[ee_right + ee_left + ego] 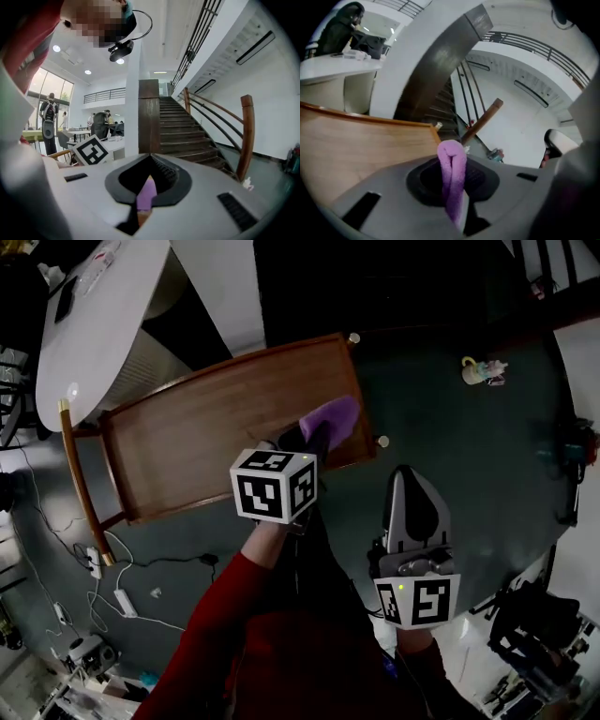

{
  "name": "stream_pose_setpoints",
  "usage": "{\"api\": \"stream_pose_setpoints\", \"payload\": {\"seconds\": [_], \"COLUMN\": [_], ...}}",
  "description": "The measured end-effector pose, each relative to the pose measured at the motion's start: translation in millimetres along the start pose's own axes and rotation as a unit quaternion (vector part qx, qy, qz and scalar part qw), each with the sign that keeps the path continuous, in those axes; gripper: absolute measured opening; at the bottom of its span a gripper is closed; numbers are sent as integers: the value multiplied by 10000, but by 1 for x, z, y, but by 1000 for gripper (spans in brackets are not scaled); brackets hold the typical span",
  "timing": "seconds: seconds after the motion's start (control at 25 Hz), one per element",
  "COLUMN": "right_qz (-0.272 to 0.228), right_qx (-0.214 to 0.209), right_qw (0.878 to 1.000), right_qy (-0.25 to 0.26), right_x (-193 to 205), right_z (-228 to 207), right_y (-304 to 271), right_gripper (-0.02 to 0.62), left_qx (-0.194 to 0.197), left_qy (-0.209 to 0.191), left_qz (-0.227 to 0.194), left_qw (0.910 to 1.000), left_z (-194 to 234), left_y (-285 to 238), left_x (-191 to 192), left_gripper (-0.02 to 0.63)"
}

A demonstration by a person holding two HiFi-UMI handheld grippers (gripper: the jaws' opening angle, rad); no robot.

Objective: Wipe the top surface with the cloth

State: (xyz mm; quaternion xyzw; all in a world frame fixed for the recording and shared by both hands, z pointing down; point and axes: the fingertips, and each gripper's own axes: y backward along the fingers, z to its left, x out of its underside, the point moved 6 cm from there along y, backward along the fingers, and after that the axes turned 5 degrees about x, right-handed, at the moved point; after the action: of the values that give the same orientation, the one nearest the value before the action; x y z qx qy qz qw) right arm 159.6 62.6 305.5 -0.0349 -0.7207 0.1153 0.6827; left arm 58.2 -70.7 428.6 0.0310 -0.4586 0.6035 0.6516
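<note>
Left gripper (314, 435) clamped on purple cloth (333, 415) at wooden table's (187, 437) right edge, we note. Right gripper (410, 472) jaws together, over floor; 1 toy (483, 371) beyond. Red sleeve (225, 615) extended.

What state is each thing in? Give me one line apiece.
cloth: bunched into a fold, pinched in the left gripper.
left gripper: shut on the cloth, at the table top's right edge.
right gripper: jaws together, held off the table, over the floor.
table top: level.
</note>
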Motion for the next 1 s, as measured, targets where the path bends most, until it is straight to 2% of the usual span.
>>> {"api": "stream_pose_setpoints", "payload": {"seconds": [0.08, 0.16, 0.28, 0.4, 0.56, 0.72, 0.84, 1.0], "right_qz": [15, 12, 62, 203, 133, 118, 96, 93], "right_qx": [238, 407, 505, 426, -20, -610, -1083, -1684], "right_qw": [9997, 9991, 9987, 9989, 9999, 9979, 9938, 9851], "right_qy": [-49, -70, -82, -73, 45, 153, 235, 340], "right_x": [2, 3, 4, 6, 0, -5, -9, -9], "right_z": [-9, -16, -24, -28, -17, 13, 37, 71], "right_y": [11, 19, 26, 25, 6, -18, -30, -48], "right_gripper": [12, 12, 12, 12, 12, 12, 12, 12], "left_qx": [331, 427, 357, 204, -469, -1262, -1907, -2783], "left_qy": [43, 69, 311, 601, 529, 630, 802, 1049], "left_qz": [231, 428, 624, 761, 689, 485, 338, 114], "left_qw": [9992, 9981, 9969, 9951, 9951, 9888, 9778, 9547], "left_z": [-19, -26, -20, -5, 37, 96, 136, 184], "left_y": [-25, -38, -45, -44, -15, 54, 115, 194], "left_x": [7, 16, 31, 43, 46, 49, 61, 79], "left_gripper": [64, 64, 64, 64, 64, 64, 64, 64]}}
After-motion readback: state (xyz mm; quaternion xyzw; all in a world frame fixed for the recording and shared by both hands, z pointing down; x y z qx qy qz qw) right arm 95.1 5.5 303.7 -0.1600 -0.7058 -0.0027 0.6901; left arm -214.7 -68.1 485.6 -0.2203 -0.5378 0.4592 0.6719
